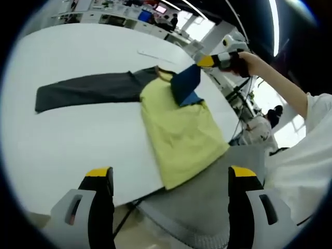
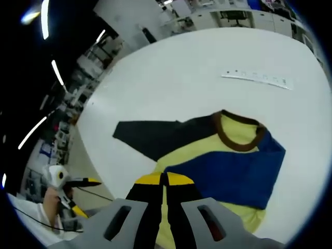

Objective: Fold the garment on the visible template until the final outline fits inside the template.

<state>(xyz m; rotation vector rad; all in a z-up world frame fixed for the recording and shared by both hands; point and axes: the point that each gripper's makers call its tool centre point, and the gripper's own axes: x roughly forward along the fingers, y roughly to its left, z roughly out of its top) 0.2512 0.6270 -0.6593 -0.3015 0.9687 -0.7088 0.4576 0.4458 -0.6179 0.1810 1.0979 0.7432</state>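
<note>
A long-sleeved shirt lies flat on the white table [image 1: 78, 150]. Its yellow body [image 1: 181, 132] [image 2: 236, 129] has a brown collar [image 2: 236, 140]. The dark grey sleeve [image 1: 88, 91] [image 2: 150, 136] stretches straight out to one side. The blue sleeve [image 1: 187, 85] [image 2: 228, 176] is folded across the chest, its end lifted off the cloth. My right gripper [image 2: 165, 179] [image 1: 207, 61] is shut on that end. My left gripper [image 1: 170, 174] [image 2: 83, 196] is open and empty, held off the table's near edge, short of the shirt's hem.
A thin white strip with dots [image 2: 257, 79] [image 1: 155, 54] lies on the table beyond the collar. The shirt's hem reaches the table edge. A person's arm and white sleeve [image 1: 306, 150] are at the right, grey fabric [image 1: 207, 207] below the edge. Desks and equipment stand behind.
</note>
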